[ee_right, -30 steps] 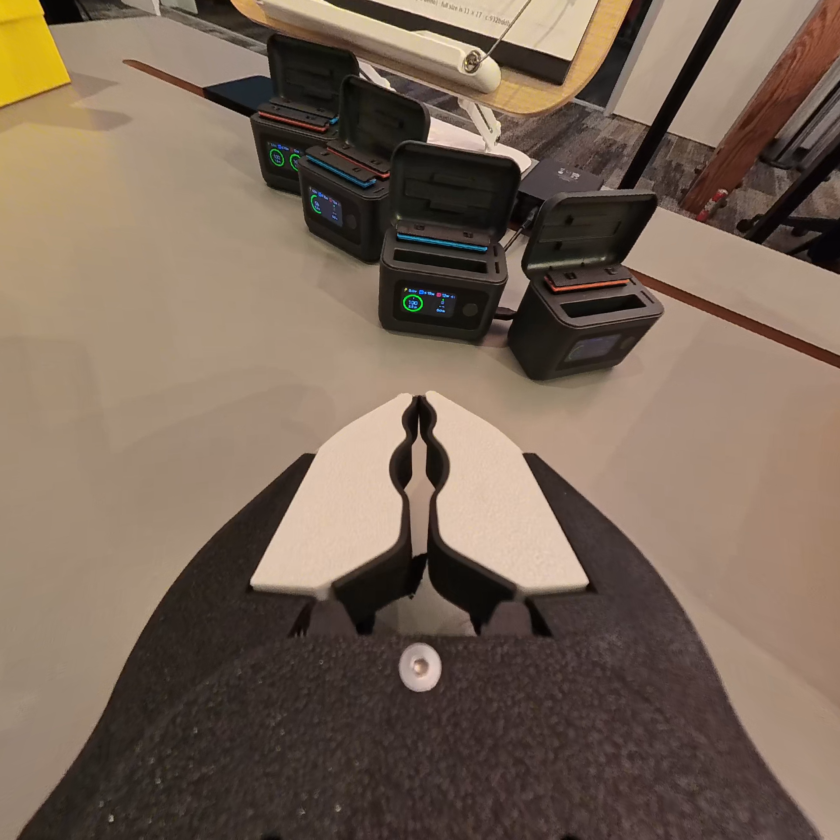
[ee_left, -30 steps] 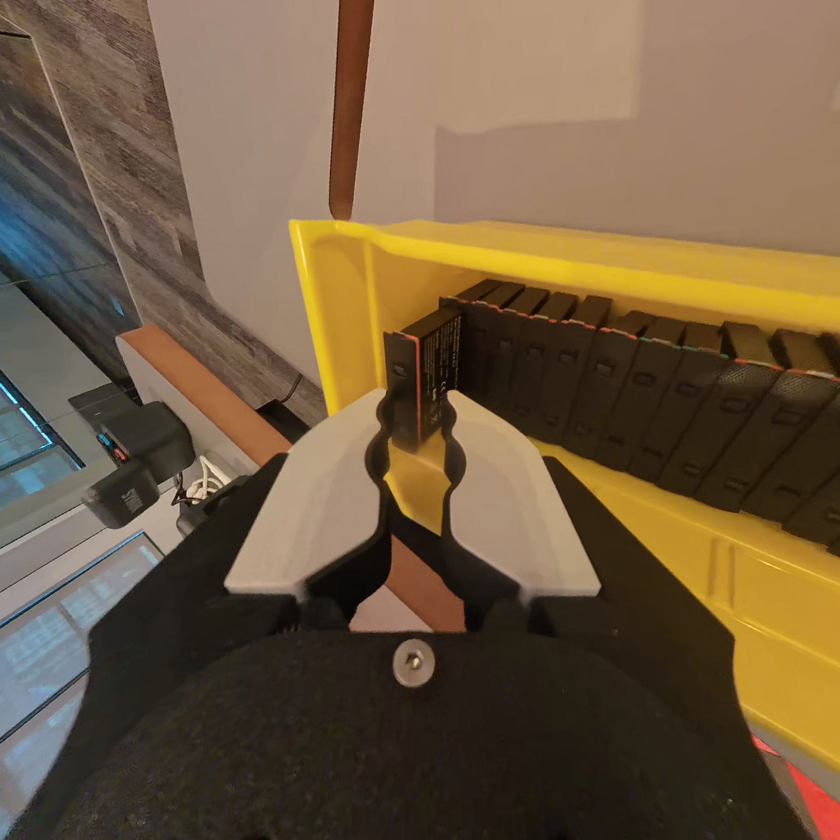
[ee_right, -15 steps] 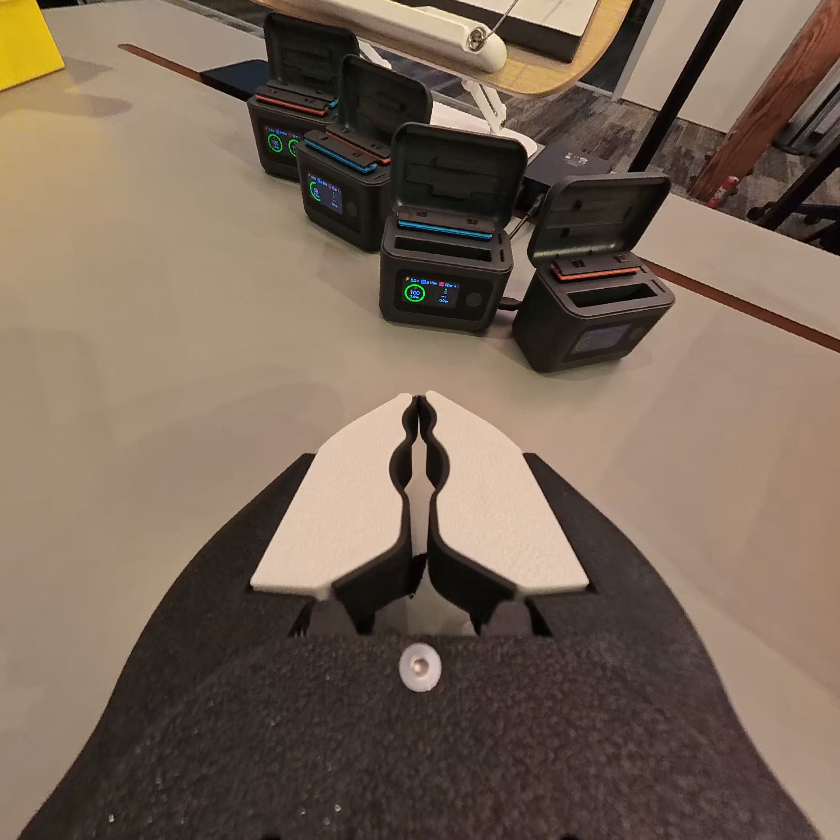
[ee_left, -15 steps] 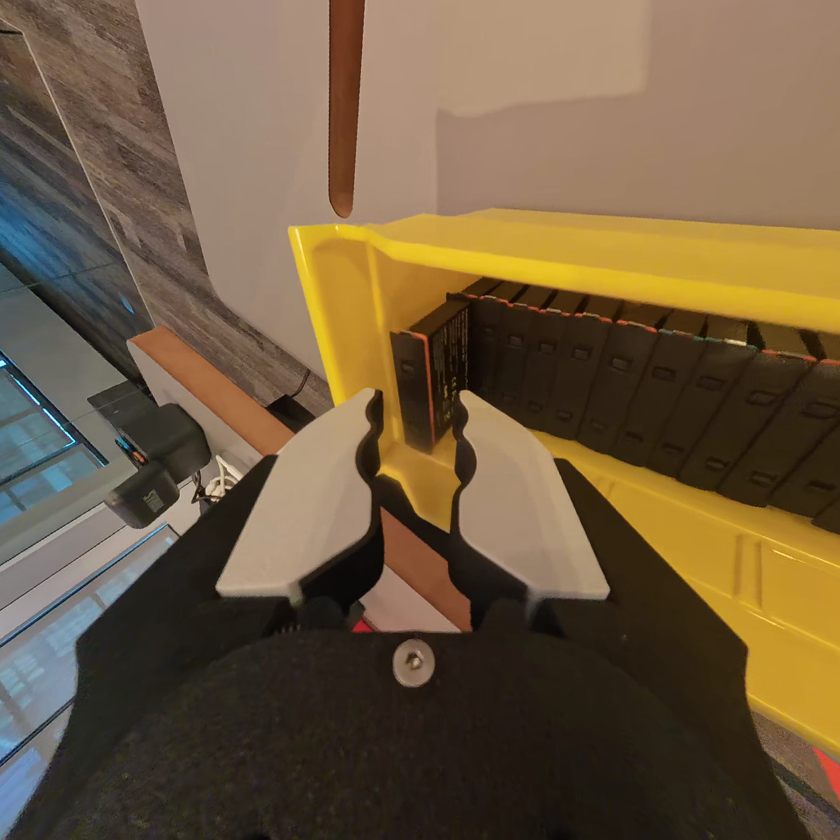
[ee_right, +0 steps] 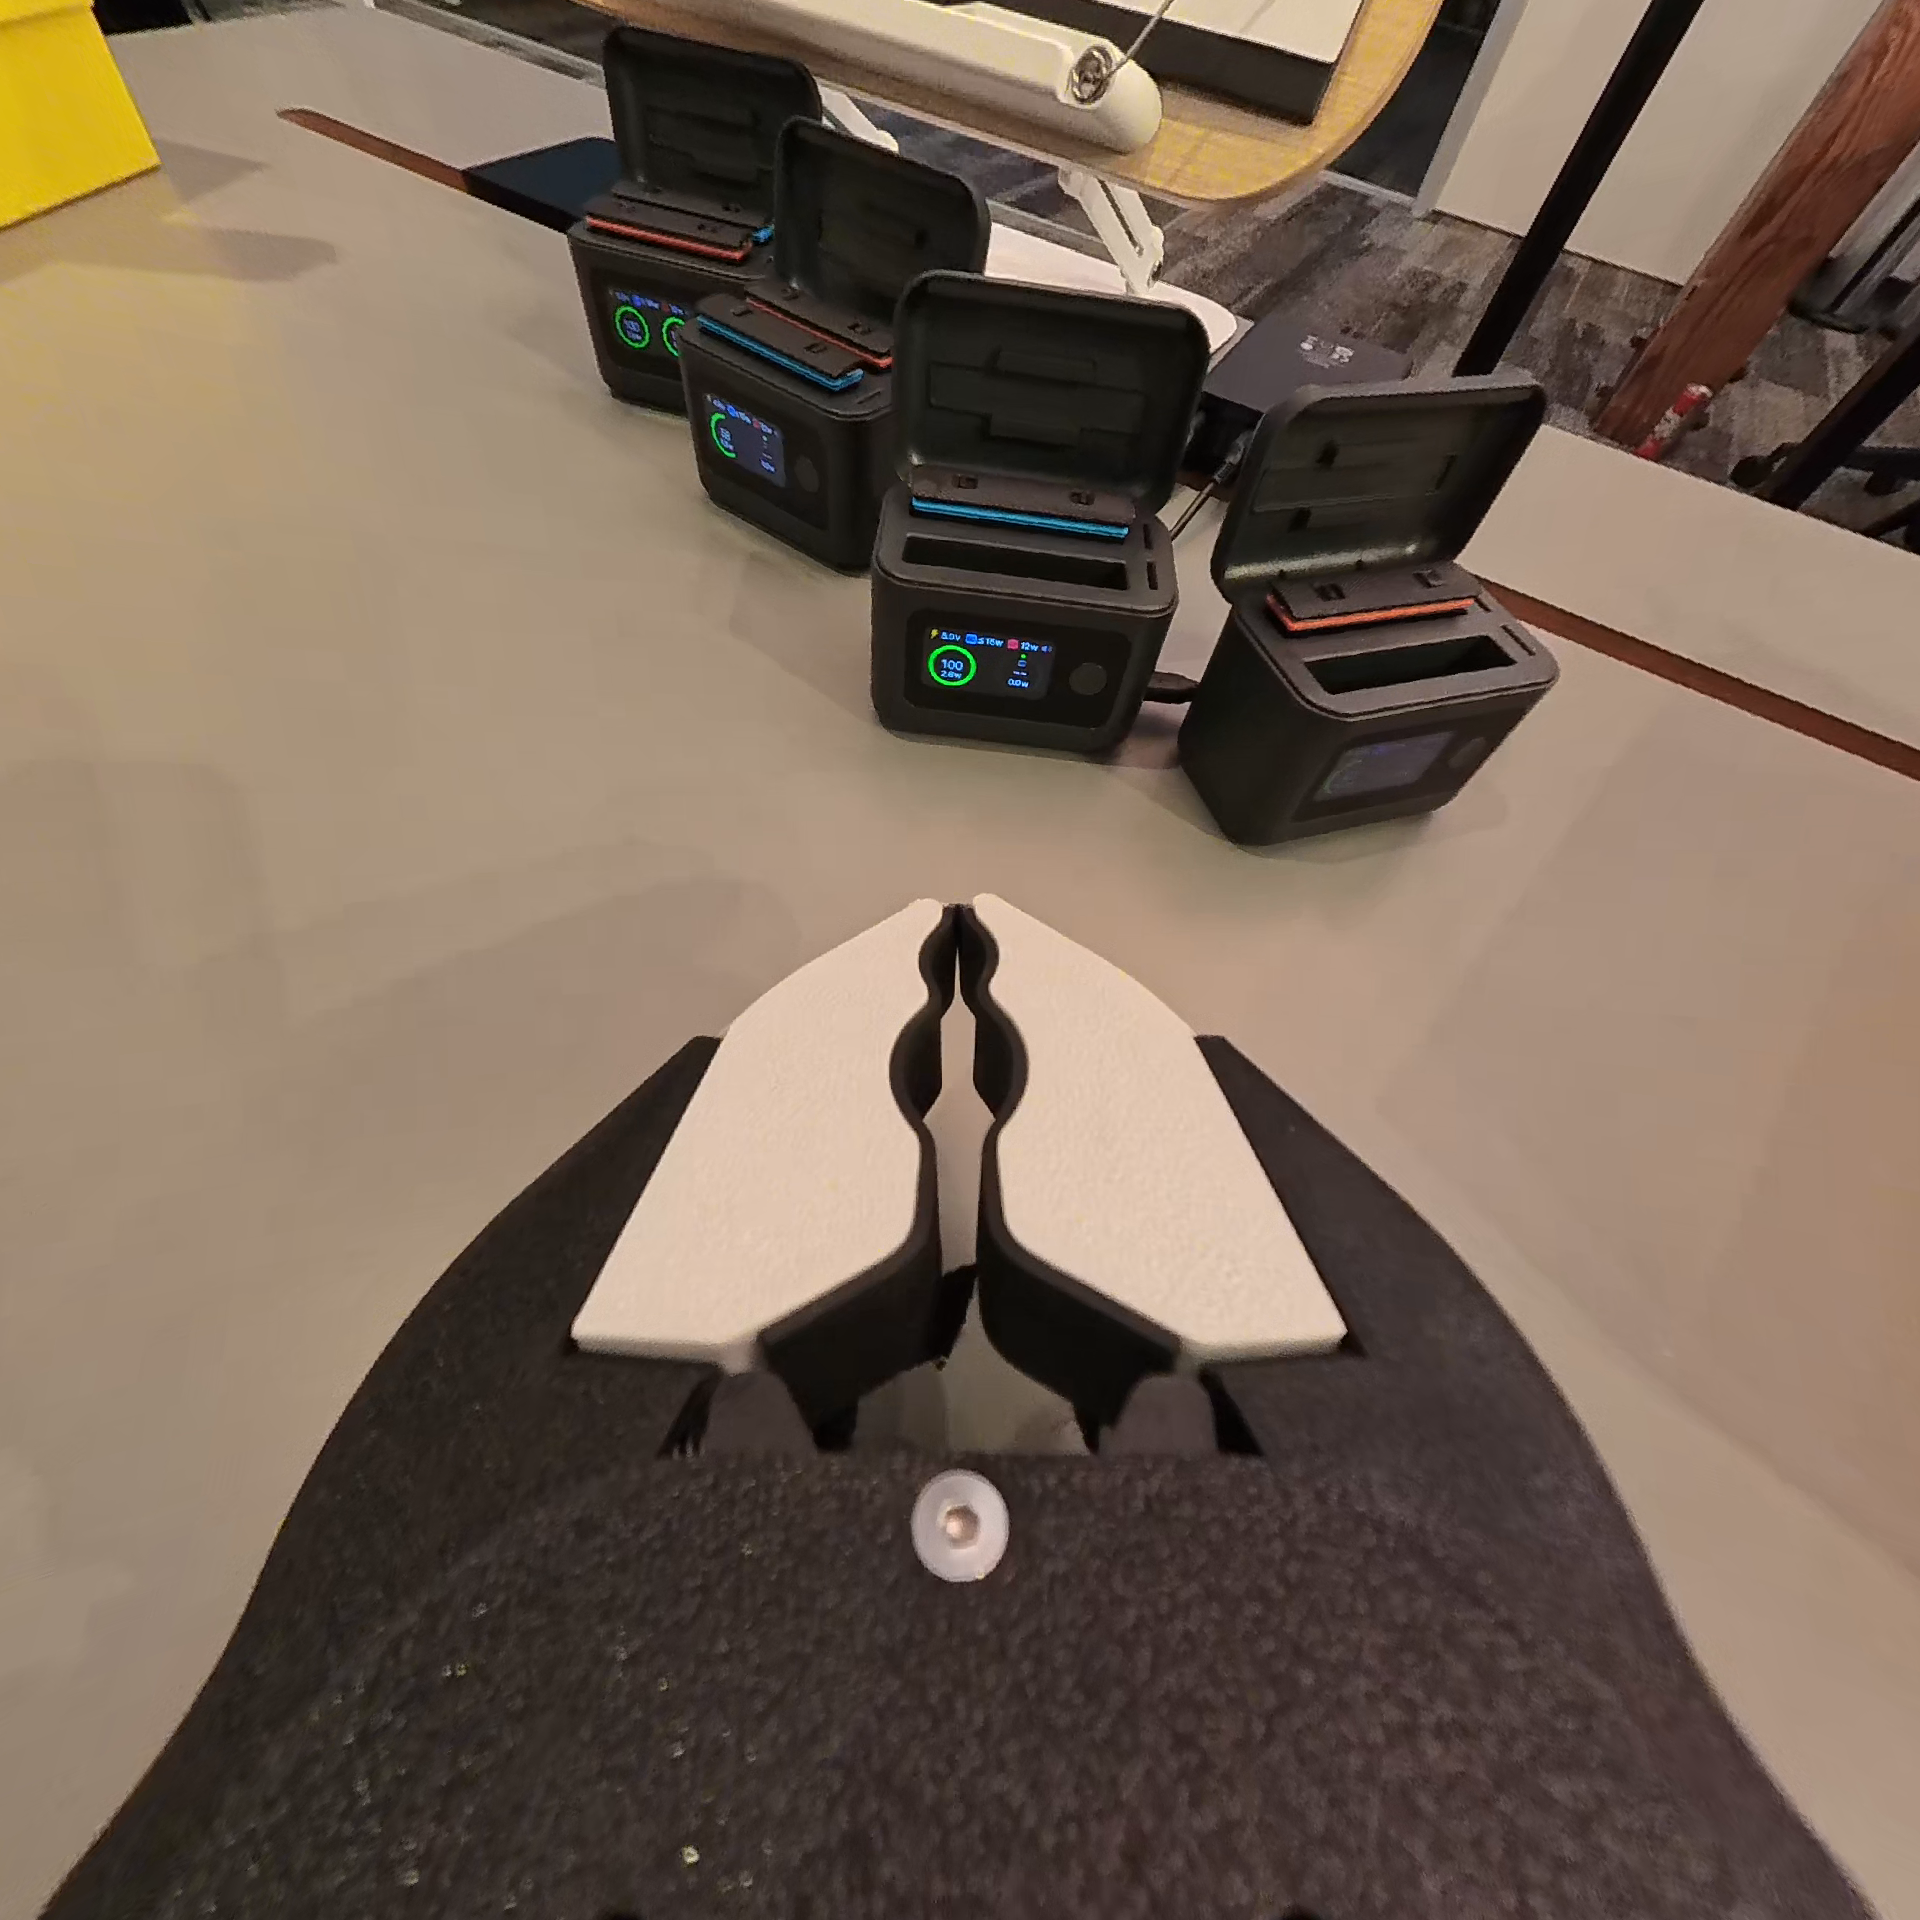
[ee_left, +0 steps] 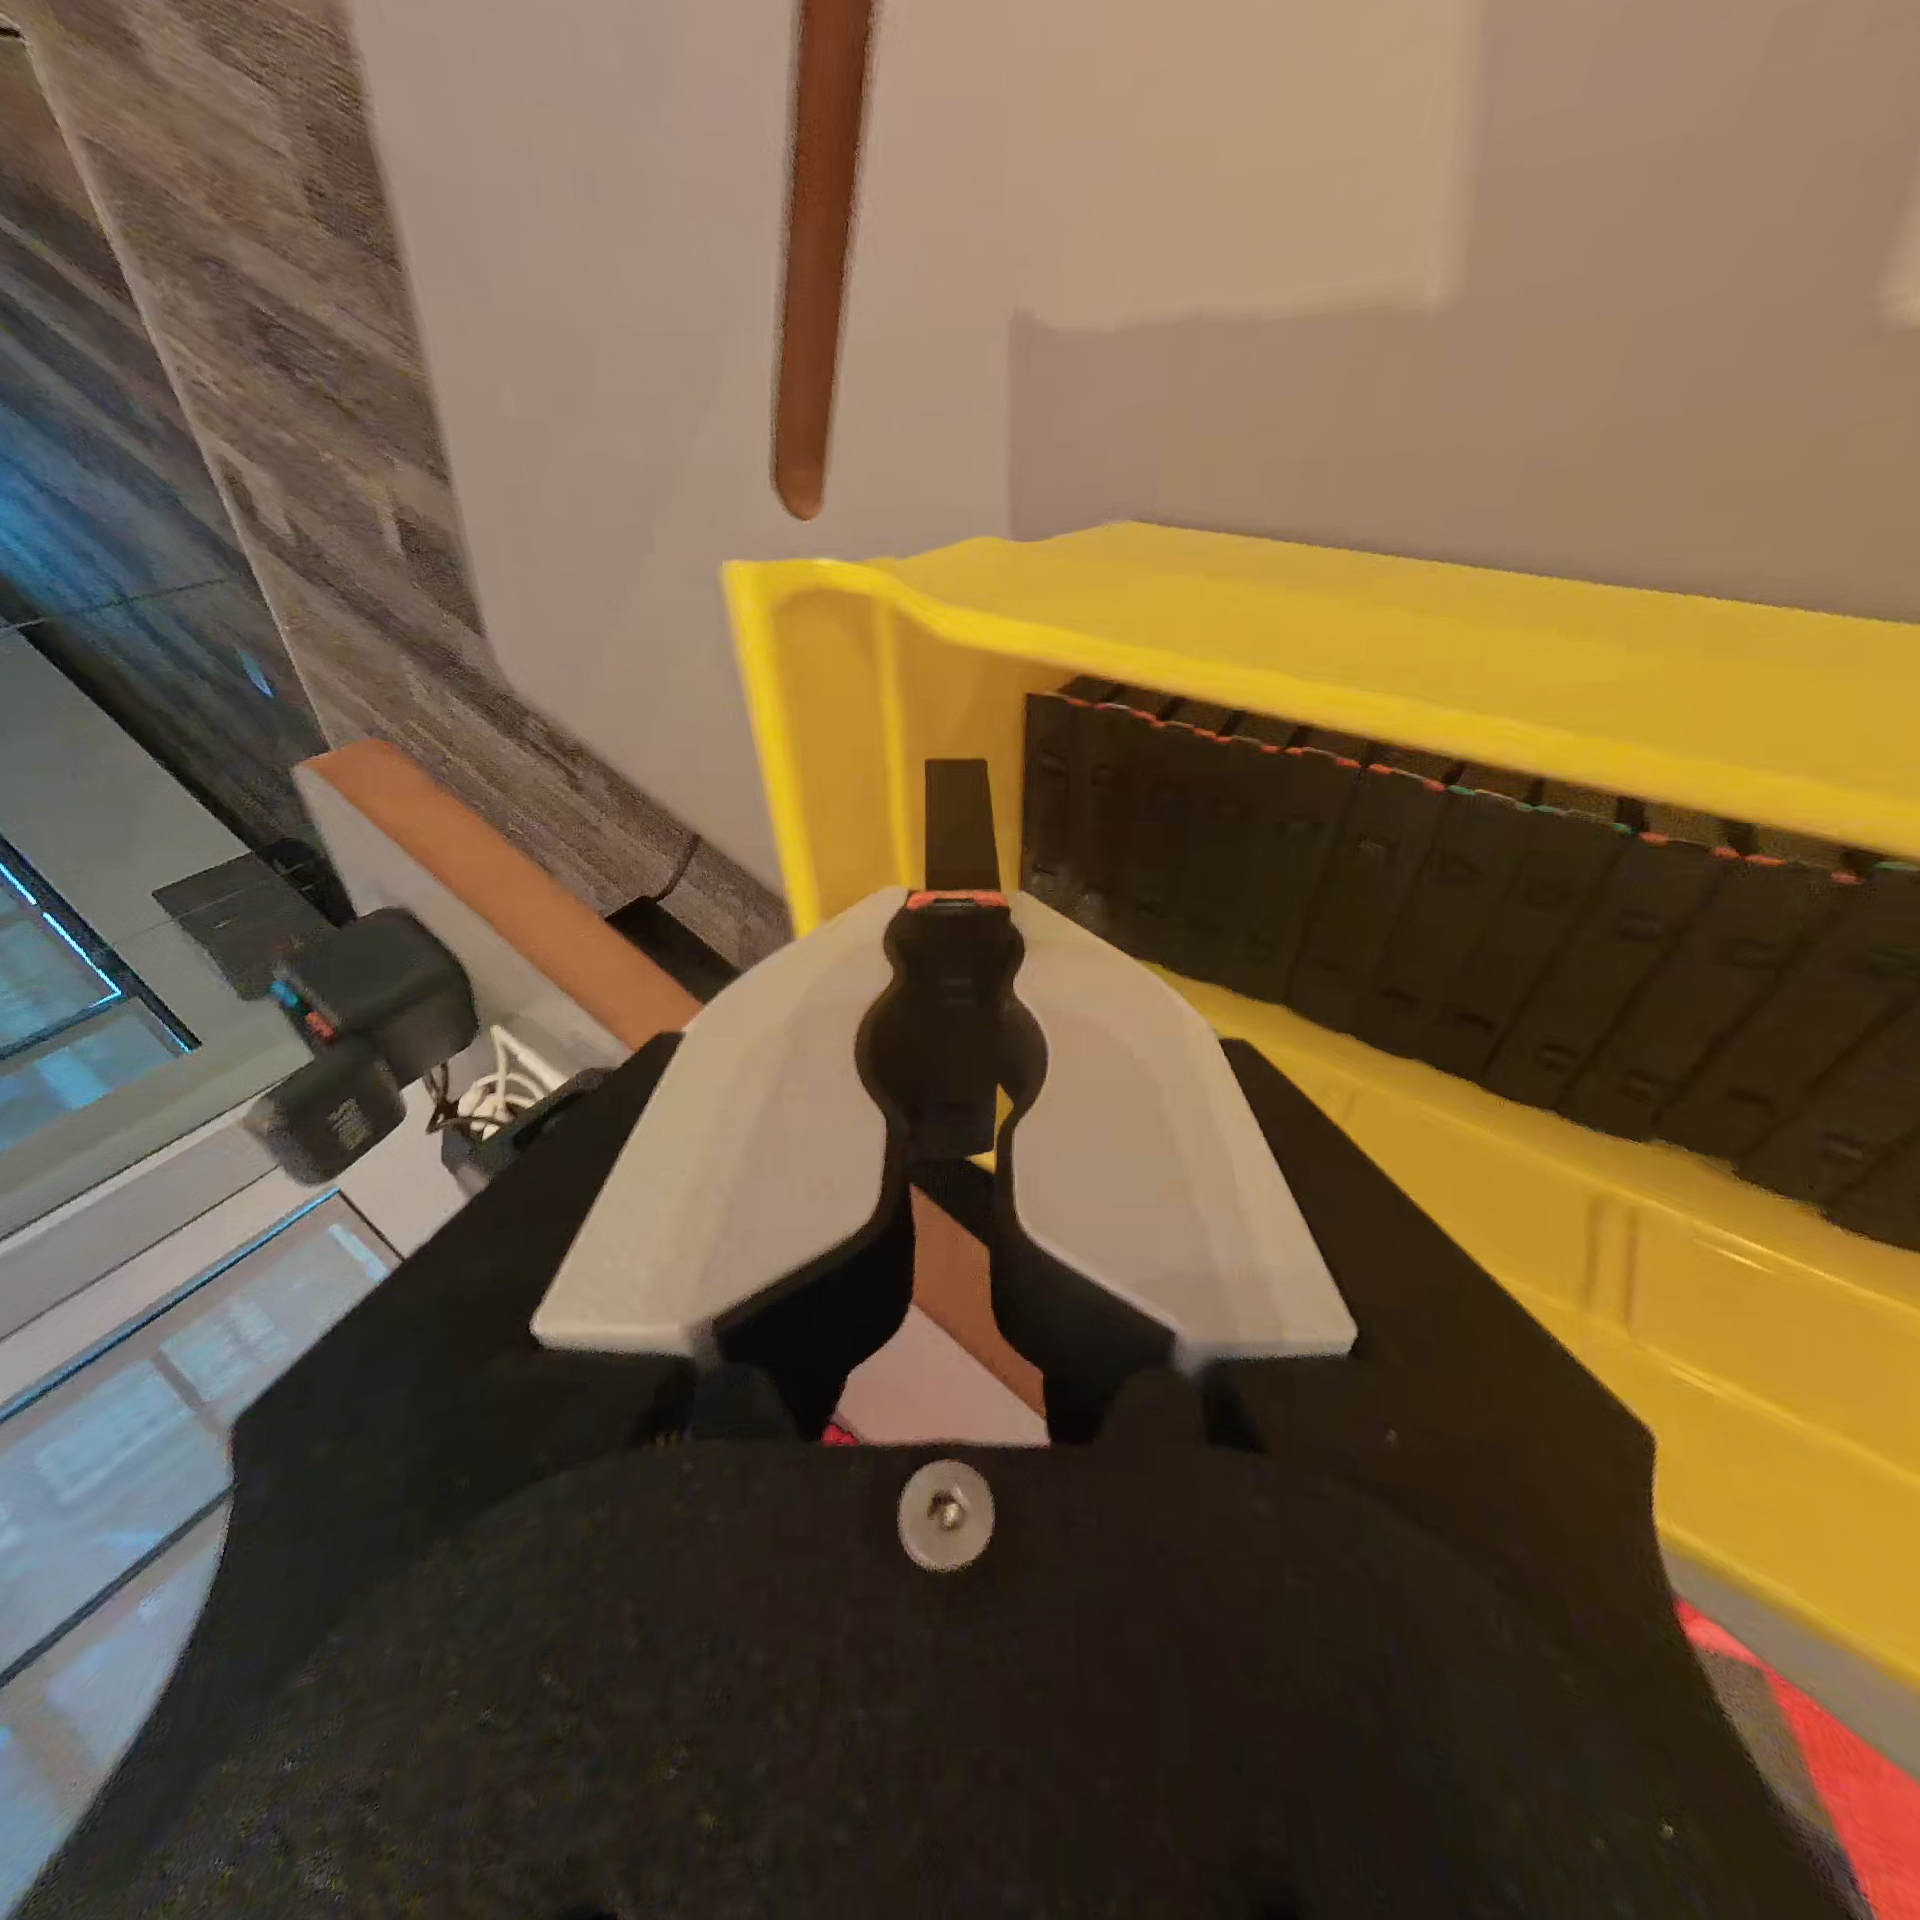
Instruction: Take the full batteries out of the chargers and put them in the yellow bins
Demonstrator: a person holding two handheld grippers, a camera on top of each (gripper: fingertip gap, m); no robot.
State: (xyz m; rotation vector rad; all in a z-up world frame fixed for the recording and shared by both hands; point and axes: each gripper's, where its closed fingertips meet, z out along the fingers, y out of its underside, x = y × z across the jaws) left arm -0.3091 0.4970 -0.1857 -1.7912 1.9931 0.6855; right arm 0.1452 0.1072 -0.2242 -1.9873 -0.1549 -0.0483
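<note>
1. Left wrist view: The left gripper (ee_left: 951, 914) has its two white fingers squeezed on a black battery (ee_left: 958, 831) with an orange edge. The battery stands up between the fingers, and its top pokes out past the tips.

2. Same view: The battery is at the left end of the yellow bin (ee_left: 1351, 623), in the free space just beside a long row of batteries (ee_left: 1455, 914). I cannot tell if its bottom touches the bin yet. The row shows that much of the job is done already. I think this battery only needs to be put beside the row and let go.

3. Right wrist view: The right gripper (ee_right: 956, 914) has its fingers together, with nothing in them. It hangs over the grey table (ee_right: 364, 727), well apart from the chargers.

4. Same view: Four black chargers (ee_right: 1023, 623) stand in a line with lids open. The nearest two each have one free slot and one battery left, a blue-edged battery (ee_right: 1018, 516) and an orange-edged battery (ee_right: 1371, 613). The far two look fuller. So there are more batteries to take out, if they are full. A corner of a yellow bin (ee_right: 62, 104) shows at the far left.
</note>
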